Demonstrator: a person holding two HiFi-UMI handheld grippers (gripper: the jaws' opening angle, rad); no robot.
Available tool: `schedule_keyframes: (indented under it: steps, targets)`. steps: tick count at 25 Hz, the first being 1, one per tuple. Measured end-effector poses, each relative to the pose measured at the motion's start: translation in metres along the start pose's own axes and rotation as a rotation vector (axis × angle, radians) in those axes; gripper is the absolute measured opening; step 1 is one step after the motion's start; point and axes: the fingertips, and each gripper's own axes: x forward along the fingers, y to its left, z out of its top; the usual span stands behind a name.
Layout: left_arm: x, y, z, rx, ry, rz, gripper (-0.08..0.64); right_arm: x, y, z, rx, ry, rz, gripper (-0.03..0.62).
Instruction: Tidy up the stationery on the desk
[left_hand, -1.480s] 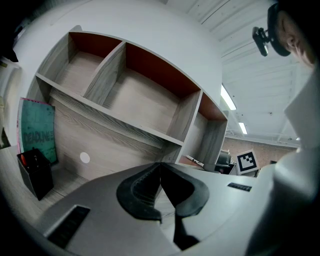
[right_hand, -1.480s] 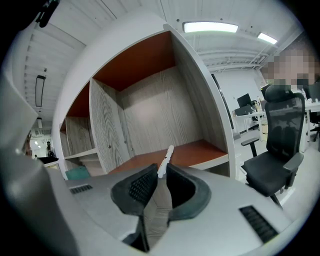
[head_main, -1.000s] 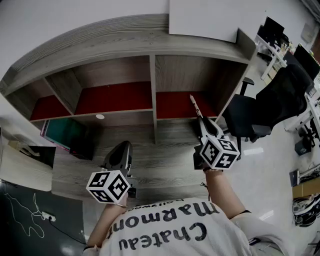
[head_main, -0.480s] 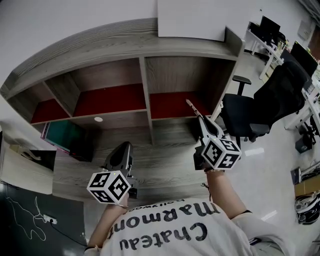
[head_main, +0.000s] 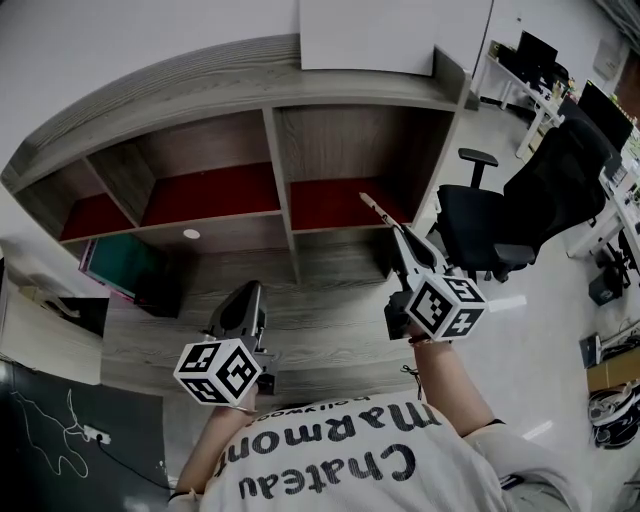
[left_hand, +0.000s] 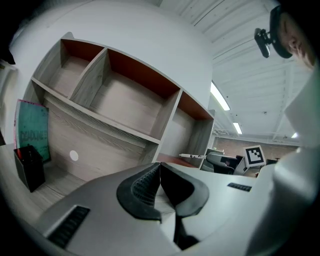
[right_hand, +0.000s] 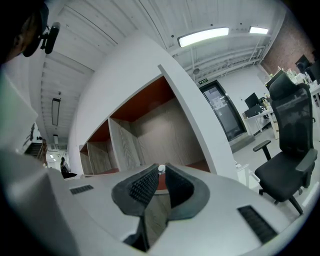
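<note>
Right gripper (head_main: 403, 243), jaws narrow and just closing, pinches the pen (head_main: 378, 212); its long axis points at the shelf (head_main: 340, 205). The black holder (head_main: 160, 295) sits at the desk (head_main: 320, 320) left edge, nearer our left gripper (head_main: 245, 300), whose jaws are together and empty.

In the right gripper view, the right claw (right_hand: 161, 172), whose jaws have just been closing on a thin white stick (right_hand: 161, 168), is covering all of that stick but its tip, so its kind cannot be told. In the left gripper view, the black holder (left_hand: 29, 167) is hiding the lower part of the teal book (left_hand: 31, 131), whose lettering is blurring beyond reading.
</note>
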Motion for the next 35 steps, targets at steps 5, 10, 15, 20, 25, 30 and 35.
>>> schedule_keyframes:
  steps: [5, 10, 15, 20, 25, 30, 35]
  targets:
    - [-0.005, -0.014, -0.003, -0.003, -0.013, 0.006, 0.015, -0.013, 0.013, 0.017, -0.008, -0.034, 0.072, 0.052]
    - [-0.019, -0.022, -0.009, -0.014, -0.029, 0.031, 0.015, -0.025, 0.033, 0.023, -0.034, -0.047, 0.154, 0.052]
    - [-0.037, -0.024, -0.02, -0.025, -0.042, 0.069, 0.015, -0.035, 0.053, 0.018, -0.042, -0.043, 0.23, 0.051]
    - [-0.055, -0.021, -0.031, -0.04, -0.046, 0.105, 0.015, -0.046, 0.071, 0.011, -0.02, -0.048, 0.302, 0.051]
    - [-0.067, -0.017, -0.04, -0.05, -0.039, 0.131, 0.015, -0.049, 0.091, -0.004, -0.001, -0.018, 0.375, 0.051]
    - [-0.08, -0.005, -0.035, -0.065, -0.051, 0.162, 0.015, -0.044, 0.119, -0.021, 0.002, 0.024, 0.438, 0.051]
    - [-0.093, 0.013, -0.032, -0.077, -0.06, 0.197, 0.015, -0.032, 0.146, -0.038, -0.005, 0.062, 0.488, 0.051]
